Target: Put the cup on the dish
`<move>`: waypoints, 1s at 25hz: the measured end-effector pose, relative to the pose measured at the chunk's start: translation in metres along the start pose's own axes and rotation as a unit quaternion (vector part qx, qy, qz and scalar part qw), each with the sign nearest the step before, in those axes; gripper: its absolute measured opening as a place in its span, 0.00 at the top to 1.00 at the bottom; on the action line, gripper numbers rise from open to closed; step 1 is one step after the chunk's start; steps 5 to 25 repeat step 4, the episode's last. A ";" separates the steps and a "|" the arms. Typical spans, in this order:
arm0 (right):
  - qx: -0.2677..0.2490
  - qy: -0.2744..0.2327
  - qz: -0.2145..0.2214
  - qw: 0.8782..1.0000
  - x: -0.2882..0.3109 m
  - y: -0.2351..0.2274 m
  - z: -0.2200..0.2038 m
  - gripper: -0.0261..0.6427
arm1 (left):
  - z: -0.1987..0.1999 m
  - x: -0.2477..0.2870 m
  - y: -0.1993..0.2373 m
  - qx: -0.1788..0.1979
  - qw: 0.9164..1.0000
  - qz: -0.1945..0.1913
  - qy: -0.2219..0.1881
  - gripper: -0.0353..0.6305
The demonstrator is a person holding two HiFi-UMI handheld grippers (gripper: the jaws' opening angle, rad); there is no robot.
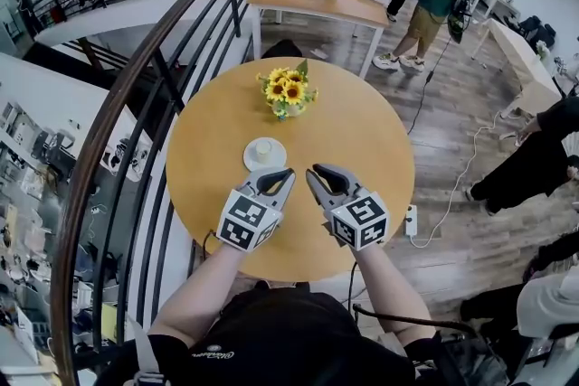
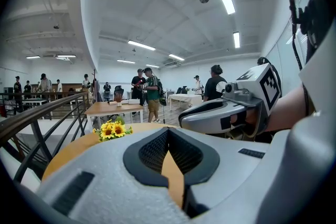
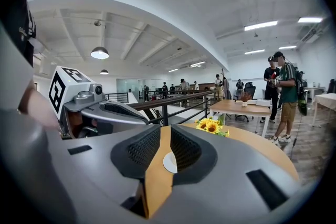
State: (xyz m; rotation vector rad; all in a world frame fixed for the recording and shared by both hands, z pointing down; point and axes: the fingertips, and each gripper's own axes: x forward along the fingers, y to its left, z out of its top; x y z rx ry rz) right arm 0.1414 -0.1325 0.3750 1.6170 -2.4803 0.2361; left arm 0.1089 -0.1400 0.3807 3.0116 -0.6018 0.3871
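1. Jaws clenched on both tools: the left gripper (image 1: 288, 174) and the right gripper (image 1: 312, 173) have their tips together with nothing between them. They sit side by side over the near edge of the round wooden table (image 1: 208, 127).
2. A small white cup (image 1: 263, 149) appears to stand upright on the white dish (image 1: 251, 162), just beyond the left gripper's tips and toward the table's middle. A bunch of sunflowers (image 1: 289, 91) stands behind it, toward the far edge.
3. From how things lie, the placing looks done, so the step in hand is likely just to stay clear of the dish.
4. Any withdrawal is best made straight back over the near edge, never sideways across the dish. The left gripper is the closer one and has the least room.
5. Should the cup need re-seating, the jaws would have to part before approaching and close gently on its wall from the side. The cup looks light, and a nudge could tip it or slide the dish.
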 end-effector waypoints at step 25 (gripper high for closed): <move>0.002 0.003 0.001 1.000 0.002 -0.002 -0.004 0.87 | -0.002 0.002 0.002 -0.001 1.000 0.001 0.002 0.95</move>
